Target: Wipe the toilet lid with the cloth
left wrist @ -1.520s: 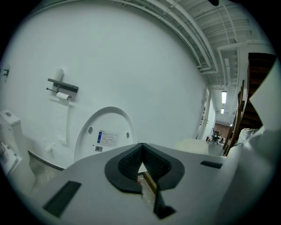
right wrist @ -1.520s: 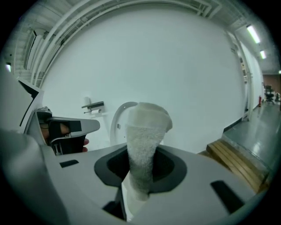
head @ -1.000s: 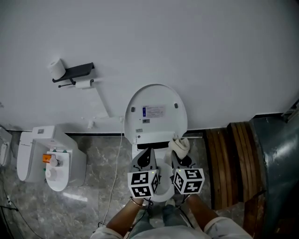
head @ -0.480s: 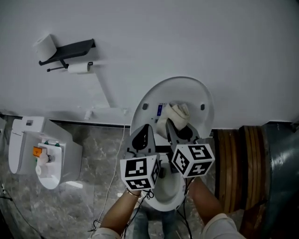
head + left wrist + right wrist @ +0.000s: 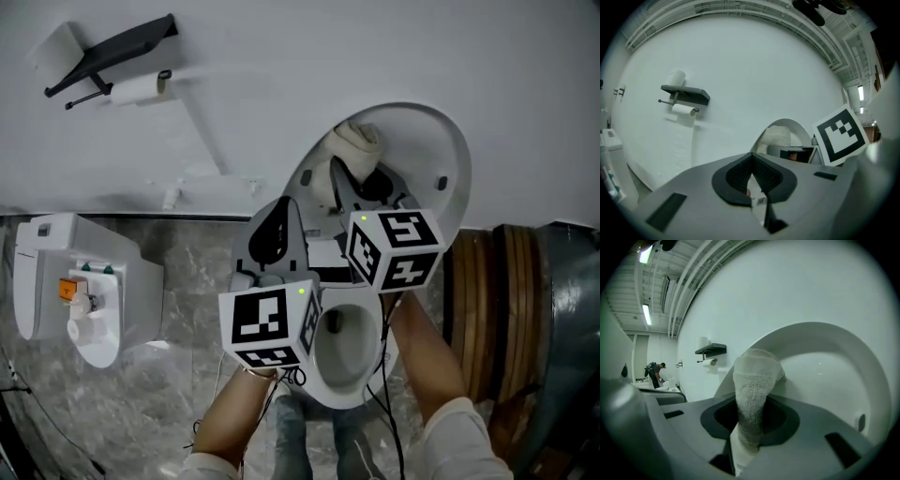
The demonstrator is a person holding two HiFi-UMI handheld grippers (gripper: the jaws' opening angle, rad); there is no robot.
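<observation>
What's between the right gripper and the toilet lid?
A bunched white cloth, clamped in the right gripper; the right gripper view shows it.

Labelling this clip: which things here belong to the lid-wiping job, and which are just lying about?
In the job: cloth, clamped in the right gripper; raised toilet lid.
Lying about: toilet roll, black shelf, second toilet, left gripper (shut, empty).

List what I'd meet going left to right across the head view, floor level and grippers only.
white fixture on the floor → left gripper, shut and empty → right gripper, shut on the cloth → brown wooden slats → grey-blue metal surface at the right edge.
</observation>
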